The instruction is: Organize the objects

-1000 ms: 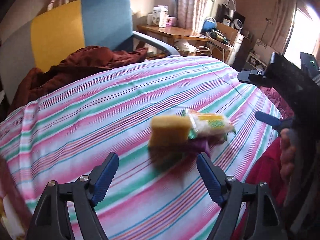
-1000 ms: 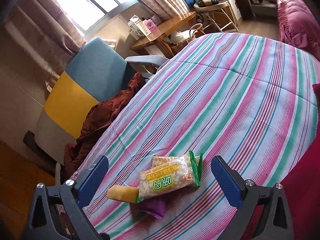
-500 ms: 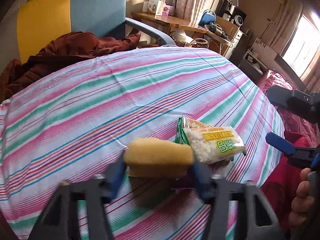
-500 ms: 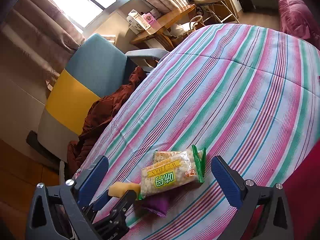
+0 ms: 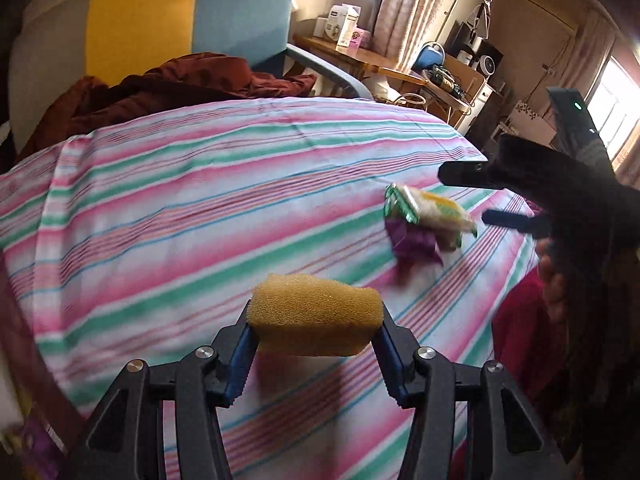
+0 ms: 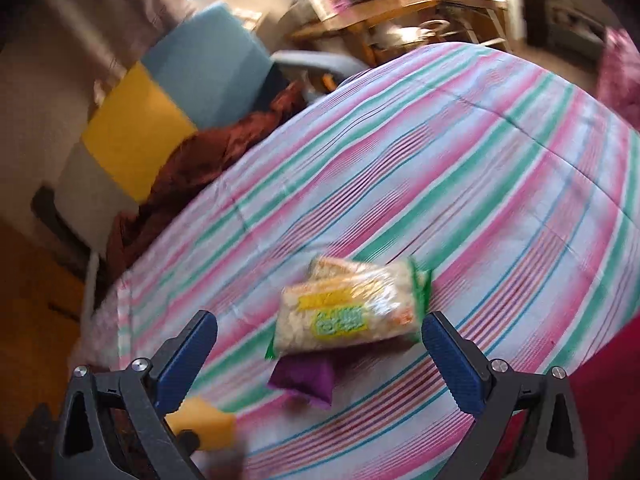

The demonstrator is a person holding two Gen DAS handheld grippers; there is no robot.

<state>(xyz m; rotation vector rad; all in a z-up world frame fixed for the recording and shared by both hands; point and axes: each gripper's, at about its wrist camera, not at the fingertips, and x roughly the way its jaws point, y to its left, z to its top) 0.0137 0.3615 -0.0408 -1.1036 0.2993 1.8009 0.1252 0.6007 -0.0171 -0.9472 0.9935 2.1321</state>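
My left gripper (image 5: 314, 330) is shut on a yellow sponge (image 5: 314, 314), squeezed between its blue pads and held just above the striped bedcover (image 5: 200, 200). The sponge (image 6: 202, 424) also shows at the lower left of the right wrist view. A clear snack packet (image 6: 348, 312) with green ends lies on a purple pouch (image 6: 304, 378) on the cover. My right gripper (image 6: 318, 354) hangs open just short of them, its fingers wide on either side. In the left wrist view the snack packet (image 5: 430, 210) and purple pouch (image 5: 414, 242) lie to the right, beside the right gripper (image 5: 480, 194).
A blue and yellow armchair (image 5: 180, 32) with a rust-brown blanket (image 5: 168, 88) stands past the bed's far edge. A wooden desk (image 5: 368, 58) with boxes stands behind it. A red cloth (image 6: 600, 380) lies at the bed's right edge.
The left gripper closed on the sponge and carried it left, away from the packet and pouch. The right gripper came closer to the packet, which now sits between its open fingers.
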